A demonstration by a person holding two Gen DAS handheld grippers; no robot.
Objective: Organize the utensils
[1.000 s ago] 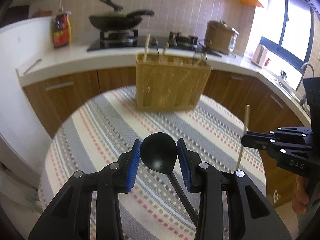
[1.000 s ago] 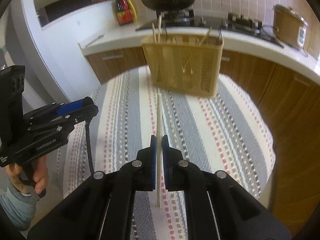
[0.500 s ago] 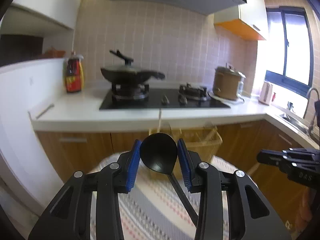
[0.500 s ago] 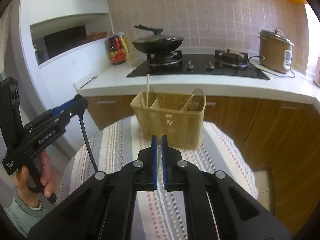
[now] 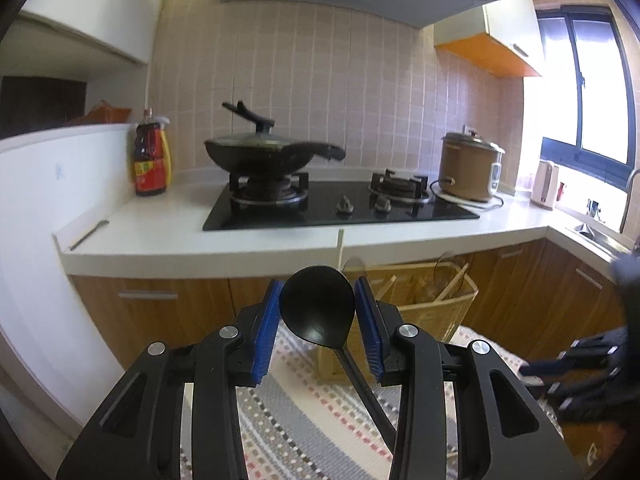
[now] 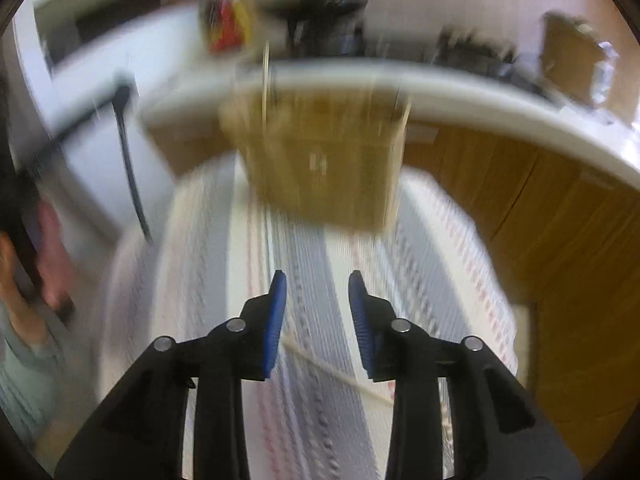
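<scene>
My left gripper [image 5: 317,306] is shut on the bowl of a black ladle [image 5: 316,312]; its handle hangs down between the fingers. Behind it a woven utensil basket [image 5: 440,300] stands on the striped tablecloth [image 5: 280,420], with a pale chopstick [image 5: 340,248] upright in it. The right wrist view is blurred by motion. My right gripper [image 6: 317,300] hovers over the cloth before the basket [image 6: 320,168], its jaws opening with nothing between them. Another chopstick [image 6: 340,372] lies on the cloth just beneath its fingers. The ladle handle [image 6: 130,168] dangles at the left.
A white counter [image 5: 180,236] runs behind the round table, bearing a black hob, a lidded wok [image 5: 260,152], a sauce bottle [image 5: 150,160] and a rice cooker [image 5: 468,172]. Wooden cabinet fronts [image 6: 540,208] stand close on the right. A person's hand [image 6: 50,248] shows at the left.
My left gripper rose and tipped upward with the ladle still gripped. My right gripper no longer holds the chopstick it carried; its jaws have parted and it has swung quickly over the table.
</scene>
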